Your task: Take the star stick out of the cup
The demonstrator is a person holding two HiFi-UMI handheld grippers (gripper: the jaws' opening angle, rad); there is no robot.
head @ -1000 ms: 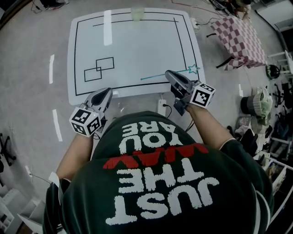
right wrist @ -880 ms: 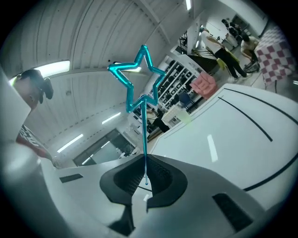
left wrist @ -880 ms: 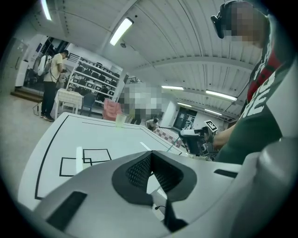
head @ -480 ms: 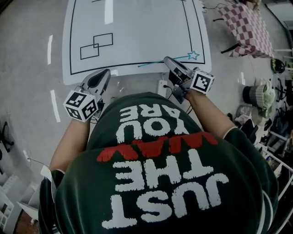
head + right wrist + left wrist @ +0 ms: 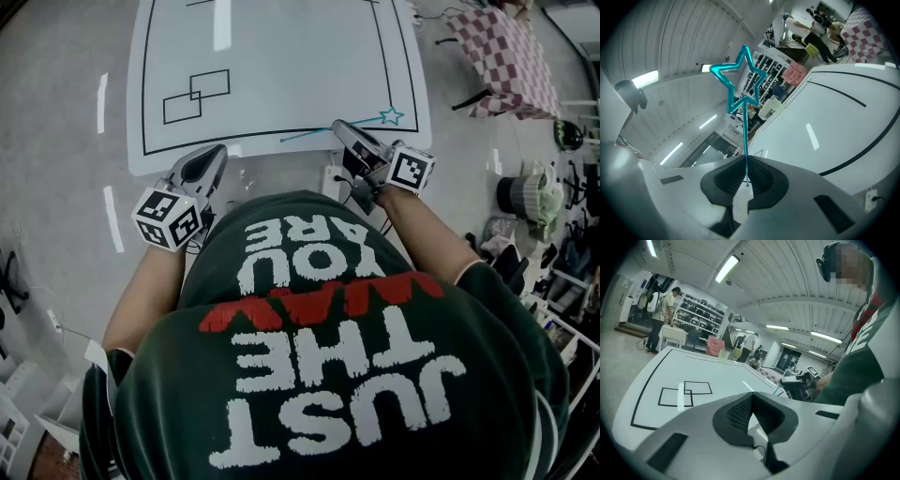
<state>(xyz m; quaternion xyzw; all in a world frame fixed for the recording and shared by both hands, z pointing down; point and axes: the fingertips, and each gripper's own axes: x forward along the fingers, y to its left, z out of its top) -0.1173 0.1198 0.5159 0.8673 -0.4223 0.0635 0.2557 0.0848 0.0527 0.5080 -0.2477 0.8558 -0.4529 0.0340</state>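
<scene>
Teal star stick (image 5: 745, 131): thin straight stem, hollow star-outline tip.

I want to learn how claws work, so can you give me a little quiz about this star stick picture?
1. True or false: the star stick sits inside the cup.
2. Which claw grips the star stick? A) left claw B) right claw C) neither
3. Fill in: the left claw holds ____.
Key: 1 false, it is out of the cup; 2 B; 3 nothing.
</scene>
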